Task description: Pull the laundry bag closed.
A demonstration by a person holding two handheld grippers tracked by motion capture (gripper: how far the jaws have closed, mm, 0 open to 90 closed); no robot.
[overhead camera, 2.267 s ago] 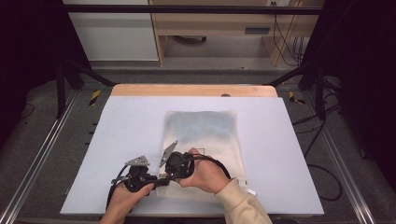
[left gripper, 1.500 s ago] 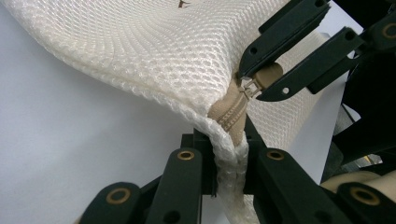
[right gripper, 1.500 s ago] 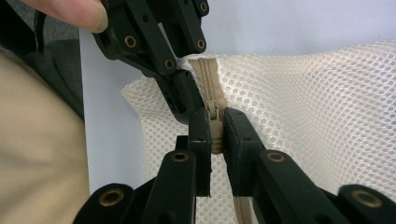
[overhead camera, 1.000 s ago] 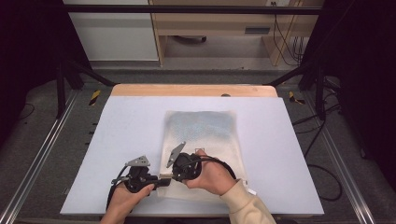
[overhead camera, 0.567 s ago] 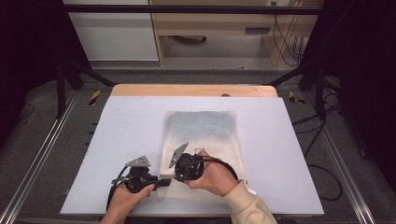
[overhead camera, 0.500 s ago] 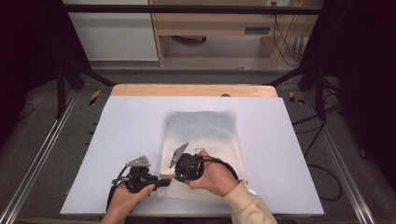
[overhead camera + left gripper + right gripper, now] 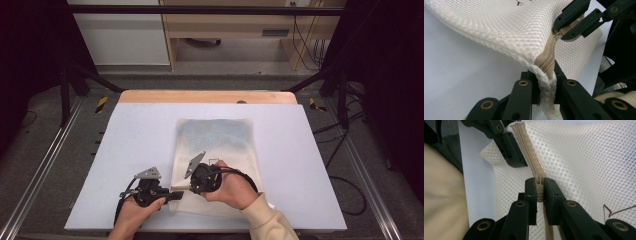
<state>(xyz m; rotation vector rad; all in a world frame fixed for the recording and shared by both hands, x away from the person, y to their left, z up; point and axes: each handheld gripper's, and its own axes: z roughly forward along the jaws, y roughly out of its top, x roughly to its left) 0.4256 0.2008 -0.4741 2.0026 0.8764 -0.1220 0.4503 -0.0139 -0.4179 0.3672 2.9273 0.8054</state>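
**Zipping the mesh bag**

At the bench's [image 7: 125, 130] near edge lies our soft, floppy mesh bag [image 7: 215, 145]. We clamp the left hand-held gripper [image 7: 546, 85] on its corner and the right hand-held gripper [image 7: 539, 192] on the zipper pull [image 7: 538, 182], the best hold.

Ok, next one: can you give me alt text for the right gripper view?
The right gripper is shut on the zipper pull of a white mesh bag, on its beige zipper. Farther up the zipper, the left gripper clamps the bag's corner above a pale tabletop.
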